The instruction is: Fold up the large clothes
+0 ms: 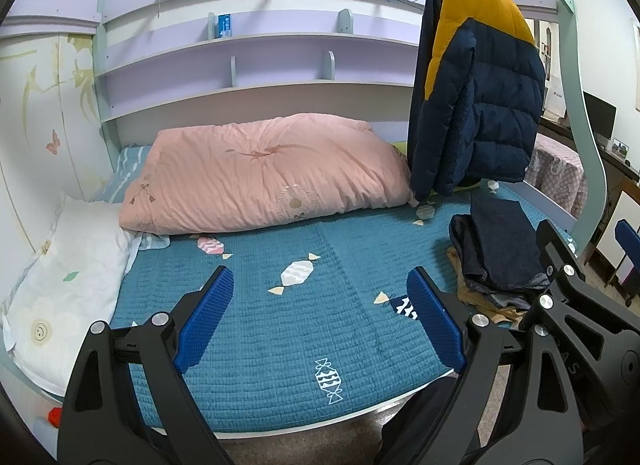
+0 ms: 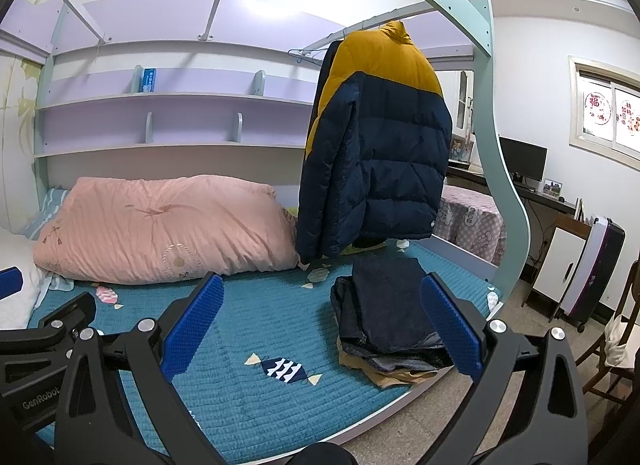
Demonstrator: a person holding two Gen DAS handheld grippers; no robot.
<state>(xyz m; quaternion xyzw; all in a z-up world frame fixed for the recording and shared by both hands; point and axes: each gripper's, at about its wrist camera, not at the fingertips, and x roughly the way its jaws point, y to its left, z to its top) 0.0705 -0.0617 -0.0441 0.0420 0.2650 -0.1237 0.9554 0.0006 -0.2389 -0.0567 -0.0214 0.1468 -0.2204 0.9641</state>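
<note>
Grippers first: my left gripper (image 1: pixel 320 305) and right gripper (image 2: pixel 322 321) both hang over the near bed edge, jaws apart, holding nothing. Quilt (image 1: pixel 280 325), teal, candy print, lies bare in the middle, likely my folding ground. Folded pile (image 2: pixel 388 317), dark denim over tan, sits at the right edge, out of the way. Jacket (image 2: pixel 376 153), navy and mustard, hangs from the rail beyond, probably next. Pink duvet (image 1: pixel 264 173) against the shelves (image 1: pixel 240 65). Desk and monitor (image 2: pixel 522 159) far right.
</note>
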